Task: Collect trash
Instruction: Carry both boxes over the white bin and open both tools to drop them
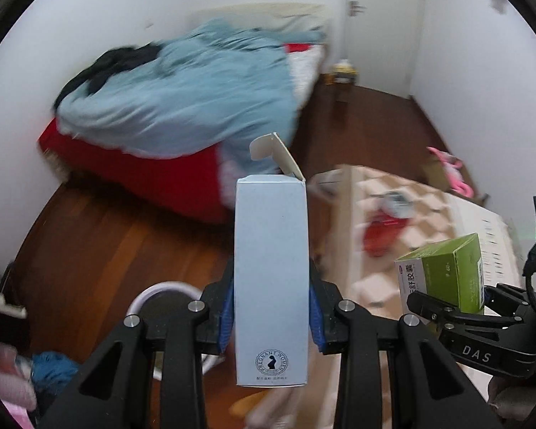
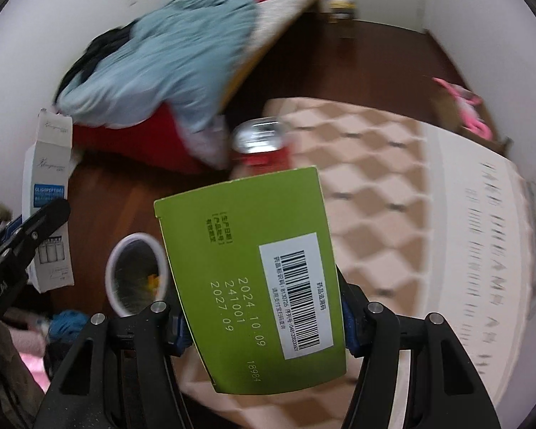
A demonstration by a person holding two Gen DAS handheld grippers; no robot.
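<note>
My left gripper [image 1: 271,316] is shut on a tall pale blue carton [image 1: 271,279] with its top flap open, held upright above the wooden floor. My right gripper [image 2: 262,325] is shut on a green medicine box [image 2: 253,286] with a barcode label. The green box also shows in the left wrist view [image 1: 443,271], and the blue carton shows in the right wrist view [image 2: 48,207]. A round white-rimmed trash bin [image 2: 137,275] stands on the floor below and left of the green box; it also shows in the left wrist view [image 1: 160,296], partly hidden behind my left gripper.
A bed with a light blue duvet [image 1: 182,89] and red sheet stands at the back left. A checkered beige mat or table top [image 2: 368,186] lies to the right, with a can [image 2: 259,136] and red wrapper [image 1: 377,236] on it. Clothes [image 1: 50,371] lie at bottom left.
</note>
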